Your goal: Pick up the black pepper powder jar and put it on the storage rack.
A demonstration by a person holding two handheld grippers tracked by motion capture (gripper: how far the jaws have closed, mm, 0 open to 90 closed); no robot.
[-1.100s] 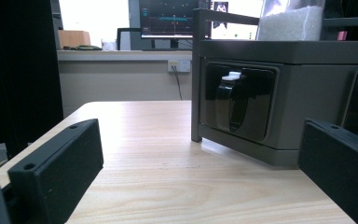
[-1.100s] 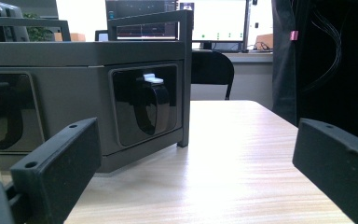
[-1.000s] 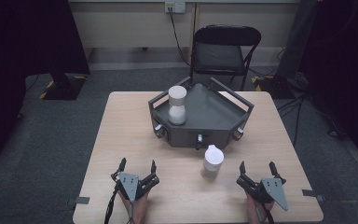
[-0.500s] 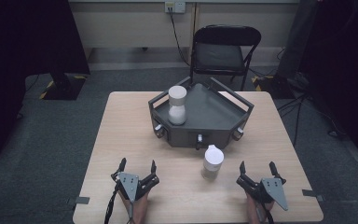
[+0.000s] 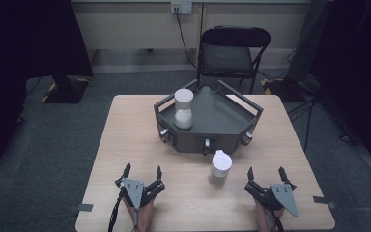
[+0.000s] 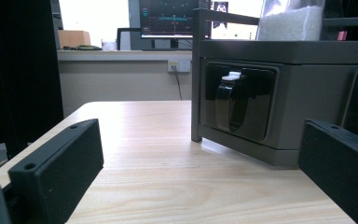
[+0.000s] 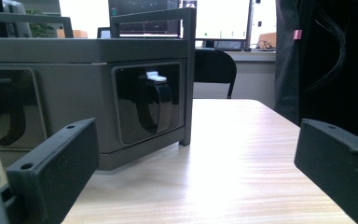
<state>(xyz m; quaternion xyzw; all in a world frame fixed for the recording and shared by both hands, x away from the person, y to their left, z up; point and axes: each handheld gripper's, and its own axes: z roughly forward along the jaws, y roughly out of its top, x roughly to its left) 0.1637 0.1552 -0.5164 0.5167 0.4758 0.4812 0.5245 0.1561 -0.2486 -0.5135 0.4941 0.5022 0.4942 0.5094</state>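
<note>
**Both grippers idle, one white container yet to go in the tray**

While one white container (image 5: pixel 183 108) stands in the grey tray (image 5: pixel 232 116) at its left corner, the other white container (image 5: pixel 220 167) sits on the table (image 5: pixel 125 145) just in front of the tray, untouched. I judge the work barely begun. Left gripper (image 5: pixel 142 172) and right gripper (image 5: pixel 266 175) rest near the table's front edge, jaws apart, empty. Nothing has moved since the earlier frames.

Spread tongs (image 7: pixel 200 186), grey tray (image 7: pixel 84 56), wooden table (image 7: pixel 223 154)
</note>
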